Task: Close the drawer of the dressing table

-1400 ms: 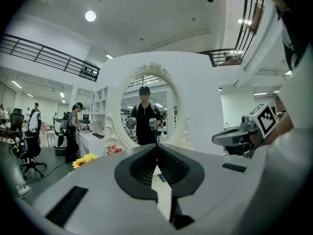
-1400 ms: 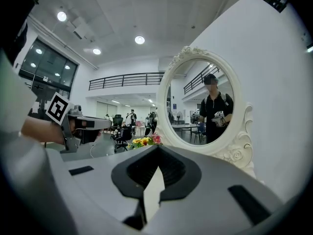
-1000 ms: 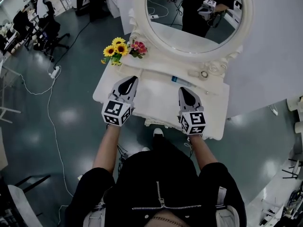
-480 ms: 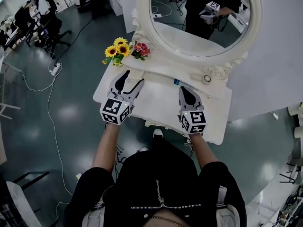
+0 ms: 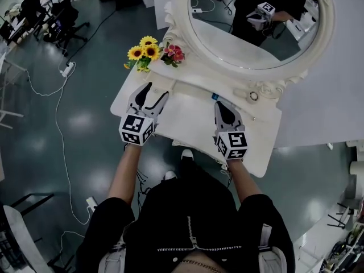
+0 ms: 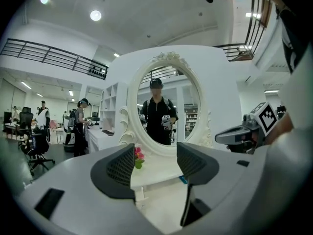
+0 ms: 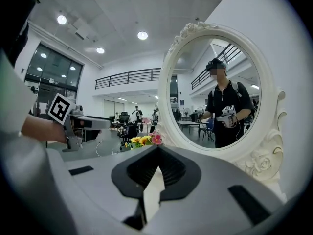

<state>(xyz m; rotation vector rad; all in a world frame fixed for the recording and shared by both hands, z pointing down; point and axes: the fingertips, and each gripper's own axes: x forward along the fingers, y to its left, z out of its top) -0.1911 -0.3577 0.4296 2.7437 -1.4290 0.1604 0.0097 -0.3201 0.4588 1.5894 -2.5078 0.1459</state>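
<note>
The white dressing table (image 5: 187, 115) with its oval mirror (image 5: 256, 21) stands straight ahead of me. Its drawer front lies under the tabletop's near edge and does not show in any view. My left gripper (image 5: 154, 93) hovers over the left part of the tabletop; its jaws have just been opening and stand wide, with nothing between the pads (image 6: 120, 168). Over the right part of the top, my right gripper (image 5: 219, 104) is shut with nothing in it. In the right gripper view its closed jaws (image 7: 156, 168) point at the mirror's frame.
Yellow and pink flowers (image 5: 149, 52) stand at the table's back left corner. A small blue item (image 5: 215, 97) and a ring (image 5: 253, 95) lie near the mirror's base. A cable and power strip (image 5: 65, 70) run across the floor at left, with office chairs (image 5: 62, 16) beyond.
The left gripper's jaws went from shut to wide open. Both grippers shifted a little forward and down over the tabletop. The right gripper stayed shut.
</note>
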